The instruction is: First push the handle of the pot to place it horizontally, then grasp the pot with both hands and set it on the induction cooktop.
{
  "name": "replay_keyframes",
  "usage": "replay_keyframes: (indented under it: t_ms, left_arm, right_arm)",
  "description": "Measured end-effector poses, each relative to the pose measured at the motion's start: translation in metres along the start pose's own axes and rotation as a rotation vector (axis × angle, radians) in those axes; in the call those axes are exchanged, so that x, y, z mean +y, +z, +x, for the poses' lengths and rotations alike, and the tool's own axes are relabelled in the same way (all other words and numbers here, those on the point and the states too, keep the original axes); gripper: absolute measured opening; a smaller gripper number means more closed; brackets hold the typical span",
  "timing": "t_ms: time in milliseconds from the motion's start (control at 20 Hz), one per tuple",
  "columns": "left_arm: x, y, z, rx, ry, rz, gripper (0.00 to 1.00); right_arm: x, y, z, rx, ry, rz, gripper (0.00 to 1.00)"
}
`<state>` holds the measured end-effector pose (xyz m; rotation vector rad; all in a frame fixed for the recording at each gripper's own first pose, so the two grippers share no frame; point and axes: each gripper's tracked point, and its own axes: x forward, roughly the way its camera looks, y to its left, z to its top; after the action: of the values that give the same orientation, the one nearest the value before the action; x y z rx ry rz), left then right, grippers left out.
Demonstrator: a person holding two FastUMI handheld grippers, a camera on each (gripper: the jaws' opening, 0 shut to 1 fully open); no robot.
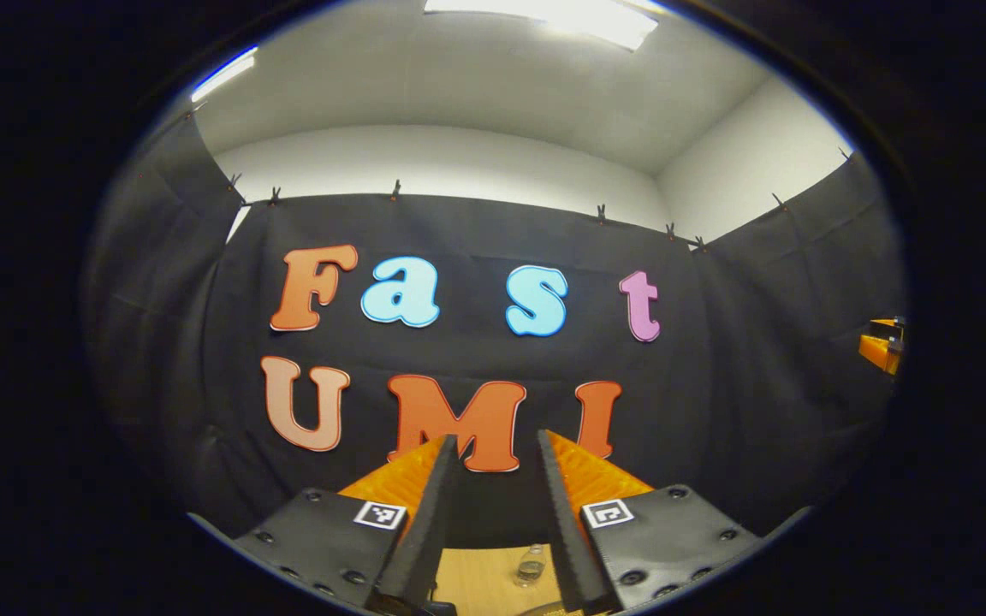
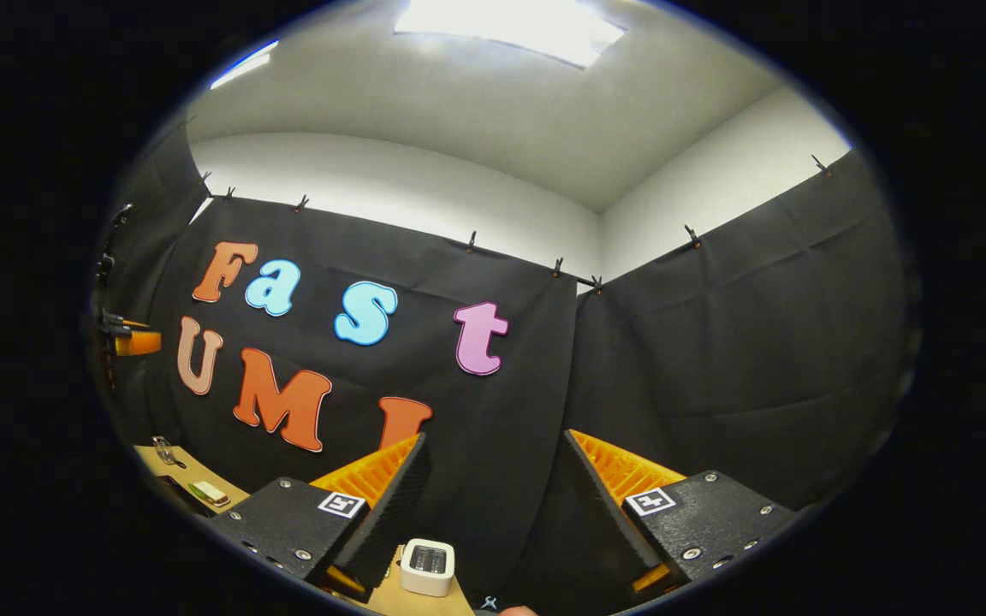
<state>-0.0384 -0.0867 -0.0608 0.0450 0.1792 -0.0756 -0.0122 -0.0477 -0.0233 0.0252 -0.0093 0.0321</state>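
Pointing at the booth wall, the left gripper (image 1: 497, 445) holds nothing, fingers parted, a small clear bottle (image 1: 531, 566) on the wooden table (image 1: 480, 582) below; in the right gripper view, the right gripper (image 2: 493, 445) gapes empty above a white box (image 2: 427, 566); the pot's place cannot be told

Light wooden tabletop (image 1: 480, 582), small clear bottle (image 1: 530, 566) standing on it. Same wood surface in the right gripper view, with a little white boxy device (image 2: 427, 566) and a small flat item (image 2: 210, 493) near the left edge.
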Motion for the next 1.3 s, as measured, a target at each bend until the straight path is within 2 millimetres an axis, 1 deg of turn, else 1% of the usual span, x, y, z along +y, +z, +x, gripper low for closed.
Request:
replay_keyframes:
  t_ms: [50, 100, 150, 200, 350, 400, 550, 650, 700, 900, 1050, 1150, 1250, 1300]
  left_arm:
    - [-0.002, -0.008, 0.002, 0.018, 0.000, -0.008, 0.48]
    - [-0.006, -0.018, 0.002, 0.042, -0.007, -0.016, 0.19]
    - [-0.014, -0.026, 0.002, 0.062, -0.024, -0.026, 0.07]
    - [-0.024, -0.038, 0.002, 0.091, -0.051, -0.043, 0.07]
    - [-0.040, -0.074, 0.002, 0.189, -0.074, -0.050, 0.09]
    - [-0.046, -0.084, 0.001, 0.220, -0.082, -0.050, 0.07]
    - [-0.062, -0.126, -0.001, 0.331, -0.101, -0.068, 0.07]
    - [-0.074, -0.157, -0.007, 0.431, -0.106, -0.079, 0.07]
    - [-0.080, -0.175, -0.013, 0.484, -0.112, -0.082, 0.07]
    - [-0.093, -0.243, -0.041, 0.675, -0.111, -0.066, 0.07]
    - [-0.106, -0.290, -0.062, 0.806, -0.116, -0.085, 0.08]
    - [-0.116, -0.320, -0.083, 0.909, -0.114, -0.110, 0.07]
    - [-0.132, -0.349, -0.110, 1.014, -0.115, -0.170, 0.08]
    - [-0.135, -0.362, -0.122, 1.060, -0.112, -0.201, 0.08]
  right_arm:
    - [-0.002, -0.002, -0.001, 0.004, -0.003, 0.001, 0.95]
    - [-0.004, -0.005, -0.002, 0.009, -0.005, 0.002, 0.95]
    - [-0.006, -0.008, -0.004, 0.014, -0.007, 0.003, 0.95]
    - [-0.009, -0.010, -0.007, 0.018, -0.010, 0.002, 0.95]
    - [-0.016, -0.017, -0.012, 0.026, -0.018, 0.002, 0.95]
    - [-0.018, -0.018, -0.014, 0.027, -0.021, 0.002, 0.95]
    - [-0.022, -0.026, -0.020, 0.034, -0.025, 0.006, 0.95]
    - [-0.023, -0.033, -0.023, 0.041, -0.023, 0.007, 0.95]
    - [-0.024, -0.037, -0.025, 0.048, -0.023, 0.007, 0.95]
    - [-0.026, -0.056, -0.031, 0.077, -0.017, 0.013, 0.95]
    - [-0.027, -0.067, -0.033, 0.086, -0.010, 0.022, 0.95]
    - [-0.031, -0.076, -0.034, 0.096, -0.012, 0.016, 0.95]
    - [-0.033, -0.085, -0.035, 0.110, -0.010, 0.015, 0.95]
    - [-0.033, -0.089, -0.036, 0.116, -0.005, 0.015, 0.95]
